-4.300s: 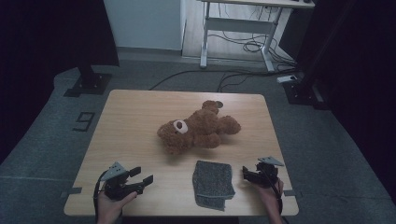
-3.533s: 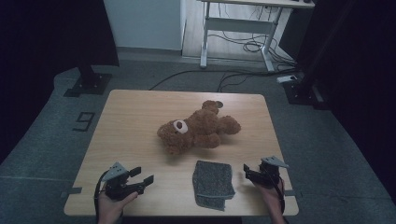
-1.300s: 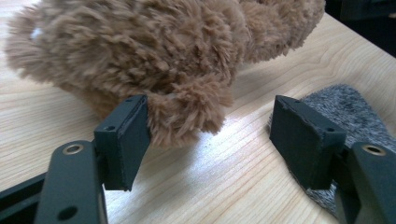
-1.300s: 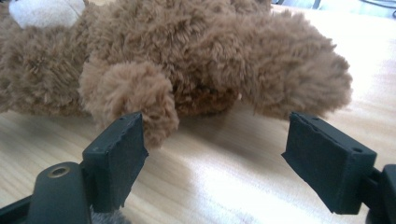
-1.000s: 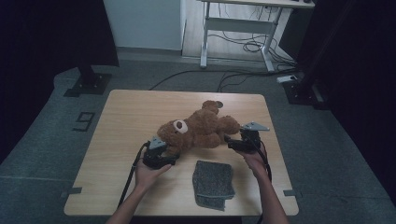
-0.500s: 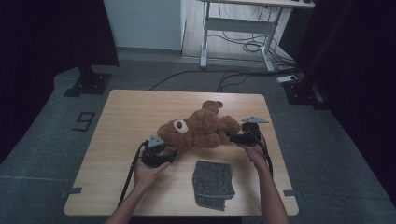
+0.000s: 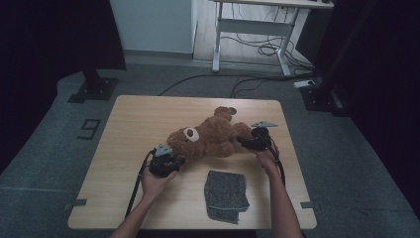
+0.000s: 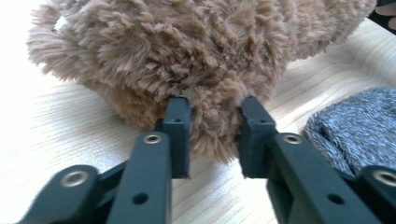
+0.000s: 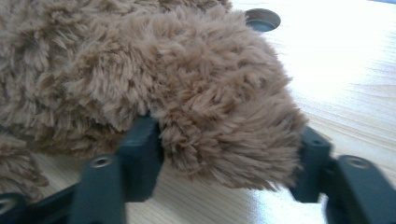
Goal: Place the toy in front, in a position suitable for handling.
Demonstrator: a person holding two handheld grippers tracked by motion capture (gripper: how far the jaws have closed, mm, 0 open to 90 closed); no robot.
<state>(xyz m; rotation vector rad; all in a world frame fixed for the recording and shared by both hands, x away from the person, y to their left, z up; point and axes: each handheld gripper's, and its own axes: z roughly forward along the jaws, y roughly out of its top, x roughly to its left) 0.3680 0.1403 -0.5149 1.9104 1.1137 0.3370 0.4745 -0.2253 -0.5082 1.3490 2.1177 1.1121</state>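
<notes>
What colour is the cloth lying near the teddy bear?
Mottled grey cloth; the left gripper view shows it best.

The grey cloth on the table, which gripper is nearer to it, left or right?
Left, by a little. The left gripper is at the teddy bear's head end, just up-left of the grey cloth; the right gripper is at the bear's other end, farther up.
</notes>
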